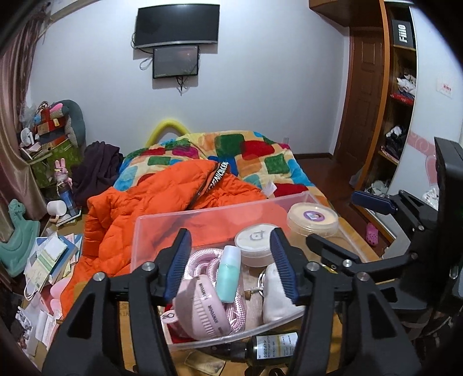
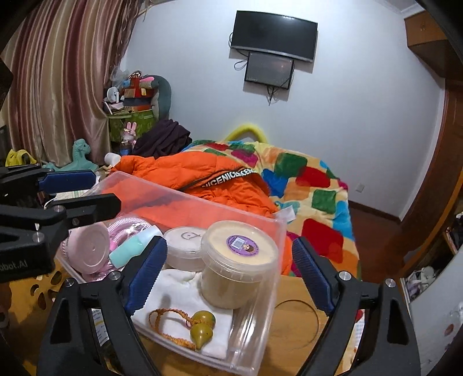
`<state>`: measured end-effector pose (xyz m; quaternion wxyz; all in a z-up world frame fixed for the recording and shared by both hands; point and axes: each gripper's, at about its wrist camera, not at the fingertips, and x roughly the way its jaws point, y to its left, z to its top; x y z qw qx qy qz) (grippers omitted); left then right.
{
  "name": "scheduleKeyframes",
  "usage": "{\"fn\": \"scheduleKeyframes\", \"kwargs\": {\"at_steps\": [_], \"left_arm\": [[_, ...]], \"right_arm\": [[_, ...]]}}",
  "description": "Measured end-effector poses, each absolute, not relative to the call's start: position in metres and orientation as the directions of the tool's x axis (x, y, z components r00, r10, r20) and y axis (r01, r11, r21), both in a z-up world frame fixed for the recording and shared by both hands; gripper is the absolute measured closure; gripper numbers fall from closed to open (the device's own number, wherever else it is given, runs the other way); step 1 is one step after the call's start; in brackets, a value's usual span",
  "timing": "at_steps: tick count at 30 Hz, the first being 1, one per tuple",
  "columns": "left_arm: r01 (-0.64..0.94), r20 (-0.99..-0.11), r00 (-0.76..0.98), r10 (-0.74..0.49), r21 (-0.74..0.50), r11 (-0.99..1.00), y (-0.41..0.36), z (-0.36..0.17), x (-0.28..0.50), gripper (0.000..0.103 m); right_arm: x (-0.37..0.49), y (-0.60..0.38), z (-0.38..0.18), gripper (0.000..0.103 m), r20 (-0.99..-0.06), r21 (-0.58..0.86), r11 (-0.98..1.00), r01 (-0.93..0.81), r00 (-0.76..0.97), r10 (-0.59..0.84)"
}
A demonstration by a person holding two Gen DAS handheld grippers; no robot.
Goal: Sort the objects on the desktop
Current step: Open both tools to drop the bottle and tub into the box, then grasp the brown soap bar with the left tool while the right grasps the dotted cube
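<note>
L claw spread over clear bin; R claw spread, nothing pinched.

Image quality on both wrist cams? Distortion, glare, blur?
Left wrist: strong fisheye bend on the TV and wardrobe, dark corner vignette, sharp centre. Right wrist: same curvature, mild sheen on the clear bin wall, no motion blur; even indoor light.

My bin is clear, glossy plastic on a smooth wooden desk. Inside lie a white cloth, a braided pink rope and translucent plastic tubs. My pads look ribbed and matt.
</note>
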<state>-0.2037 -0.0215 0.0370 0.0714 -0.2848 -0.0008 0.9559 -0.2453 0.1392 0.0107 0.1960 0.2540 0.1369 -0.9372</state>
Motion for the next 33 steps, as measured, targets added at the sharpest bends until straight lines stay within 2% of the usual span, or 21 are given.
{"fn": "scheduleKeyframes", "kwargs": {"at_steps": [4, 6, 8, 15, 33], "left_arm": [[-0.121, -0.520, -0.845, 0.121, -0.034, -0.992, -0.026, 0.043, -0.190, 0.035], [-0.112, -0.512, -0.852, 0.108, -0.025, -0.993, -0.029, 0.044, -0.182, 0.030], [-0.104, -0.511, -0.854, 0.097, -0.016, -0.994, -0.032, 0.042, -0.175, 0.029], [-0.081, -0.569, -0.818, 0.078, -0.021, -0.997, -0.048, 0.016, -0.163, 0.028], [-0.119, -0.697, -0.712, 0.090, -0.007, -0.993, -0.057, -0.057, -0.139, 0.028]], "right_arm": [[-0.233, 0.146, 0.019, 0.015, -0.513, -0.146, -0.892, 0.429, -0.803, -0.303], [-0.228, 0.151, 0.022, 0.011, -0.505, -0.142, -0.894, 0.425, -0.808, -0.304], [-0.218, 0.156, 0.023, 0.007, -0.491, -0.139, -0.899, 0.416, -0.817, -0.303], [-0.192, 0.169, 0.017, 0.007, -0.487, -0.164, -0.907, 0.387, -0.832, -0.266], [-0.169, 0.195, -0.032, 0.007, -0.591, -0.098, -0.936, 0.339, -0.776, -0.219]]}}
